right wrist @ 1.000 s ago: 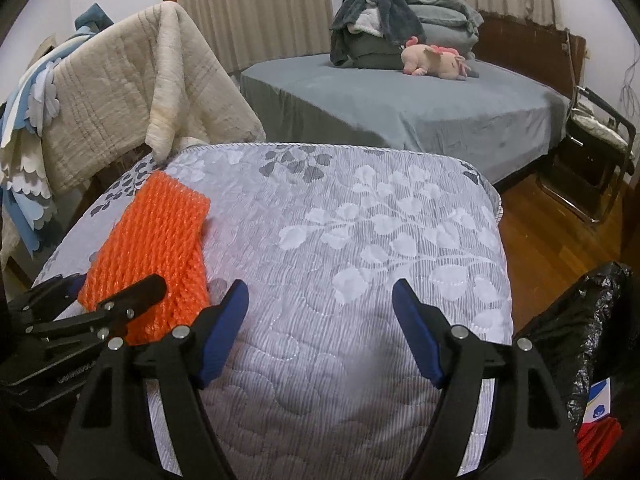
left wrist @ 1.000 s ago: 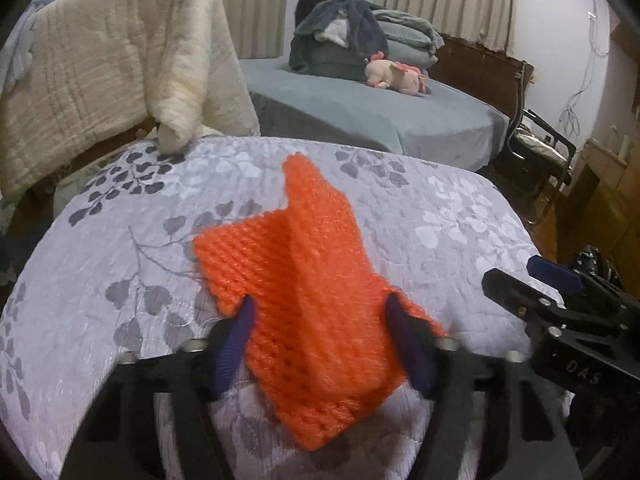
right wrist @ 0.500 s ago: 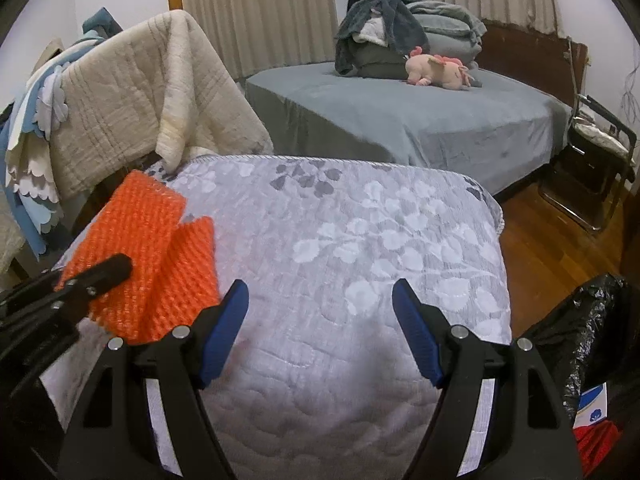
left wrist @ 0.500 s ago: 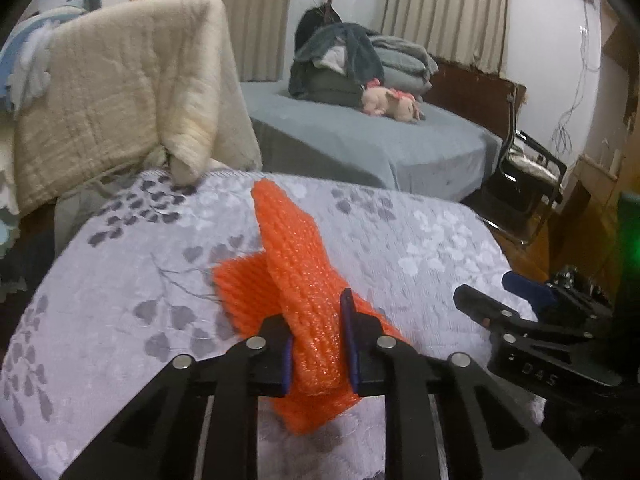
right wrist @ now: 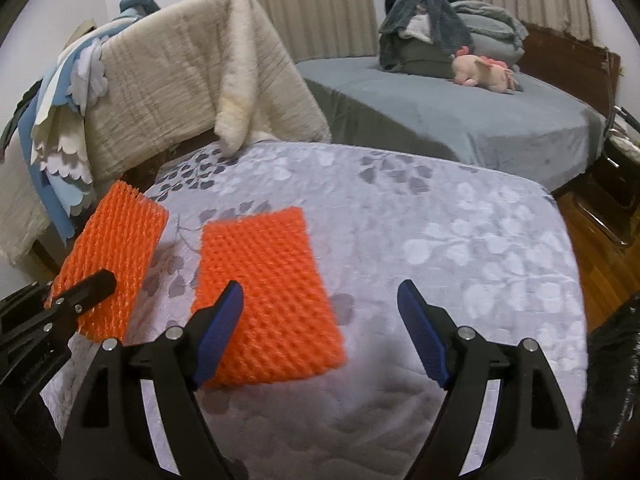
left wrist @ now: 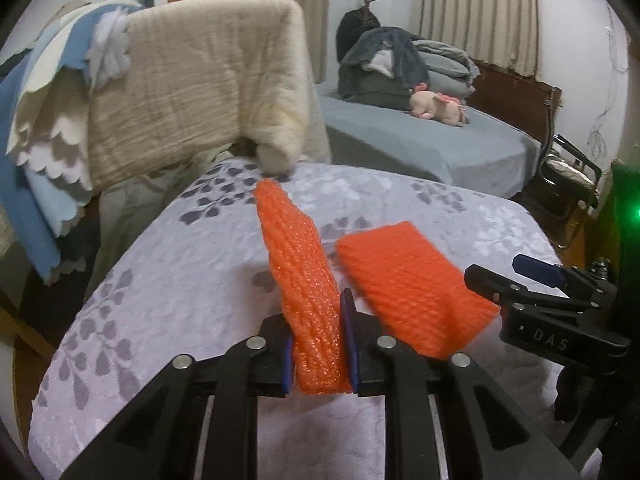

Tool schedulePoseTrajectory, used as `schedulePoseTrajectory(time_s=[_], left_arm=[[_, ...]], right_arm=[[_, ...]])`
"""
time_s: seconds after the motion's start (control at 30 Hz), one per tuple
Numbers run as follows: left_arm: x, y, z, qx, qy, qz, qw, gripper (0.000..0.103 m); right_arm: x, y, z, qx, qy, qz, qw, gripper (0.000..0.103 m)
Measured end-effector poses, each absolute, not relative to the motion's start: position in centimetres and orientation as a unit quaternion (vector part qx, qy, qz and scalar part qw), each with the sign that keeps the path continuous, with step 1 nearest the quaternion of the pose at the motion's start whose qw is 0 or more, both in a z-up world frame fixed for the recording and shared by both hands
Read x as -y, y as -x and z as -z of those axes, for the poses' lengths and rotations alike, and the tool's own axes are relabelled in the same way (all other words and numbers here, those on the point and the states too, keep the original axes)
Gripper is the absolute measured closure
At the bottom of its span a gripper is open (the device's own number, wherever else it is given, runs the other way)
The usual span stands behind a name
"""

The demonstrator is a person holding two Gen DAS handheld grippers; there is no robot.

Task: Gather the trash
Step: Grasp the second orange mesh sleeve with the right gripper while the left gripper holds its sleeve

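My left gripper (left wrist: 318, 332) is shut on an orange foam net (left wrist: 296, 256), which stands up on edge between the blue pads, raised off the flowered grey mattress (left wrist: 180, 280). The right wrist view shows that held net (right wrist: 116, 248) at the left, clamped by the left gripper (right wrist: 76, 300). A second orange foam net (right wrist: 264, 292) lies flat on the mattress (right wrist: 460, 240). My right gripper (right wrist: 320, 296) hovers over its right edge with jaws wide and opening; the pads do not touch it. From the left wrist, this loose net (left wrist: 412, 284) lies just before the right gripper (left wrist: 516, 276).
A beige blanket (right wrist: 180, 80) hangs over furniture at the mattress's far left corner. Behind stands a grey bed (right wrist: 480, 128) with piled clothes and a pink plush toy (right wrist: 484, 72). A black bag (right wrist: 616, 380) sits low on the right, above wooden floor (right wrist: 592, 248).
The left jaws closed on one orange net and lifted it away from the other. The right gripper swung left over the loose net and its jaws widened slightly.
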State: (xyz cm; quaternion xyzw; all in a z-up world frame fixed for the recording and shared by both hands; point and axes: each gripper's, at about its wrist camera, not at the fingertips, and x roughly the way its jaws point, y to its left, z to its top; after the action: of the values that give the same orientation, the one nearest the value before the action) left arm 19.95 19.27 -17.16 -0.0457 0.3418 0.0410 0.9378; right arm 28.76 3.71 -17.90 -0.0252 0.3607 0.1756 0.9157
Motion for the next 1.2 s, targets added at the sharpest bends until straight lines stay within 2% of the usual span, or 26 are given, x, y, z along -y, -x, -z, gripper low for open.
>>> schedulePoseTrajectory(time_s=[0.33, 0.4, 0.47, 0.6, 0.67, 1.2], left_arm=[[-20.4, -19.6, 18.0, -0.349, 0.048, -0.047, 0.935, 0.083], [-20.4, -19.6, 18.1, -0.35, 0.049, -0.047, 0.934, 0.083], [-20.4, -19.5, 18.1, -0.35, 0.051, -0.046, 0.934, 0.083], [-20.4, -19.5, 18.1, -0.35, 0.052, -0.047, 0.934, 0.083], [-20.3, -19.4, 18.0, -0.35, 0.052, -0.047, 0.934, 0.083], [-17.7, -17.5, 14.9, -0.333, 0.046, -0.032, 0.941, 0.083]], right_arm=[[-5.2, -29.6, 19.7, -0.394, 0.051, -0.178, 0.9, 0.024], [-5.6, -29.6, 20.0, -0.401, 0.055, -0.189, 0.895, 0.035], [-5.9, -29.5, 20.1, -0.405, 0.055, -0.202, 0.89, 0.051], [-6.2, -29.0, 19.7, -0.396, 0.058, -0.214, 0.891, 0.071], [-6.2, -28.8, 19.4, -0.393, 0.059, -0.217, 0.891, 0.091], [-3.6, -26.0, 14.6, -0.358, 0.027, -0.219, 0.907, 0.091]])
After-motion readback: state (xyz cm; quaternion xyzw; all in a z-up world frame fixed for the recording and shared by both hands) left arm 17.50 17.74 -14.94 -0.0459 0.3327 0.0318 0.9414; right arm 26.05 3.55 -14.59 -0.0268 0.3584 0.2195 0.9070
